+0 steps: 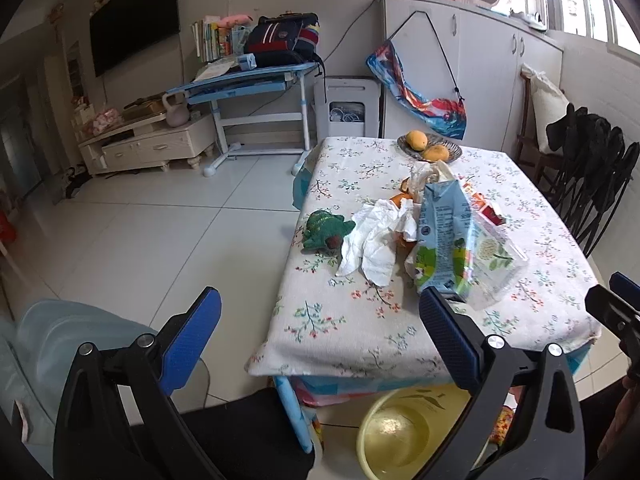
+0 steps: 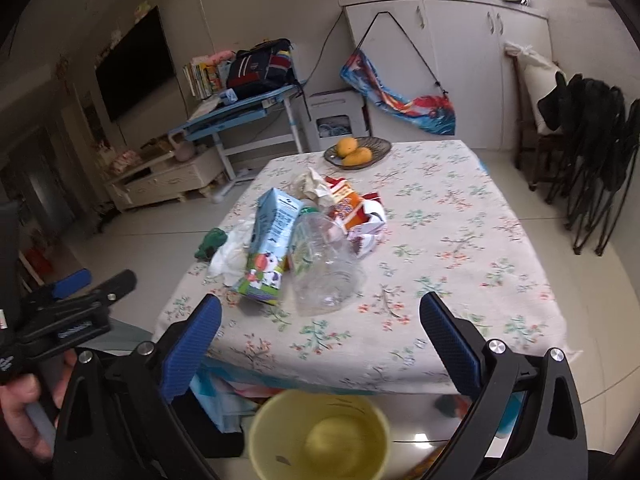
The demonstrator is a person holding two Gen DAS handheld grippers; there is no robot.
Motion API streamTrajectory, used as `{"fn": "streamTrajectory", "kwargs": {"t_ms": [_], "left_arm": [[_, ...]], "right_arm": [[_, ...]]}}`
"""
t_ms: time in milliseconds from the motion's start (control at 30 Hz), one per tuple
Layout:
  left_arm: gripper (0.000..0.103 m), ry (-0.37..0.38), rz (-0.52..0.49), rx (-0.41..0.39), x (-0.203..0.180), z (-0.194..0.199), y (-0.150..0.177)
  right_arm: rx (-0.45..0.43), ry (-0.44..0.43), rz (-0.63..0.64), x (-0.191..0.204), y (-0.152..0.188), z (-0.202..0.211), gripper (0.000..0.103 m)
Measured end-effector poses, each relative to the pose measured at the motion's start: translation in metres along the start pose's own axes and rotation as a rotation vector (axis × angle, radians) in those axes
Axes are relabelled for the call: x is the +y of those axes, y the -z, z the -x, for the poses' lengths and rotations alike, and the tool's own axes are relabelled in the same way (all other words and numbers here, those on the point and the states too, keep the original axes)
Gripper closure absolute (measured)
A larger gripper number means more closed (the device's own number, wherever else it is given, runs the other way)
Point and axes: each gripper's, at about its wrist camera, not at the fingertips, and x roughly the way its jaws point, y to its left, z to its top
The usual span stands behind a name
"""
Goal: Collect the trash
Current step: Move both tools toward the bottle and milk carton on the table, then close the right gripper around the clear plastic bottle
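Observation:
A heap of trash lies on the floral tablecloth (image 2: pixel 440 240): a blue milk carton (image 2: pixel 272 240) (image 1: pixel 440 232), a clear plastic bottle (image 2: pixel 326 264) on its side, crumpled white tissue (image 1: pixel 380 240) (image 2: pixel 230 254), an orange-red snack wrapper (image 2: pixel 352 208) and orange peel (image 1: pixel 398 200). A yellow bin (image 2: pixel 320 436) (image 1: pixel 408 432) stands on the floor below the table's near edge. My left gripper (image 1: pixel 320 320) is open, short of the heap at the table's near-left corner. My right gripper (image 2: pixel 320 320) is open too, just before the bottle and above the bin.
A green plush toy (image 1: pixel 326 232) lies left of the tissue. A dish with two mangoes (image 2: pixel 358 152) sits at the far end. Dark chairs (image 2: pixel 592 152) stand to the right, a blue desk (image 1: pixel 248 80) behind. A hand (image 2: pixel 20 412) holds the left gripper.

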Motion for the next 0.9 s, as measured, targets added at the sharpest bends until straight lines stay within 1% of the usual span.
{"fn": "streamTrajectory", "kwargs": {"t_ms": [67,133,167,200,300,400,467,600,700,833,867,900], "left_arm": [[0.007,0.010,0.002,0.013,0.000,-0.008,-0.003],[0.007,0.029,0.007,0.022,0.000,-0.014,-0.009],[0.007,0.040,0.008,0.021,-0.001,-0.016,-0.010],[0.007,0.056,0.005,0.022,-0.003,-0.018,-0.012],[0.007,0.078,-0.014,0.028,-0.011,-0.025,-0.014],[0.007,0.130,-0.031,0.046,-0.023,-0.032,-0.016],[0.007,0.173,-0.041,0.058,-0.031,-0.038,-0.019],[0.007,0.255,-0.041,0.093,-0.050,-0.056,-0.032],[0.007,0.282,-0.037,0.137,-0.062,-0.076,-0.037],[0.007,0.292,-0.043,0.202,-0.078,-0.105,-0.037],[0.007,0.292,-0.043,0.212,-0.080,-0.110,-0.037],[0.007,0.290,-0.041,0.223,-0.082,-0.116,-0.036]], "right_arm": [[0.018,-0.022,0.008,0.004,-0.003,-0.010,0.008],[0.034,-0.025,0.016,0.005,-0.007,-0.020,0.009],[0.047,-0.024,0.019,0.005,-0.009,-0.026,0.013],[0.056,-0.020,0.021,0.003,-0.011,-0.032,0.018],[0.103,-0.005,0.023,-0.003,-0.018,-0.057,0.025],[0.150,-0.004,0.016,-0.009,-0.022,-0.076,0.025],[0.203,-0.012,0.006,-0.015,-0.026,-0.093,0.025],[0.272,-0.033,-0.003,-0.024,-0.035,-0.116,0.025],[0.320,-0.079,-0.026,-0.032,-0.038,-0.132,0.025],[0.375,-0.164,-0.119,-0.046,-0.033,-0.147,0.025],[0.383,-0.180,-0.135,-0.048,-0.030,-0.148,0.027],[0.390,-0.188,-0.138,-0.048,-0.029,-0.149,0.032]]}}
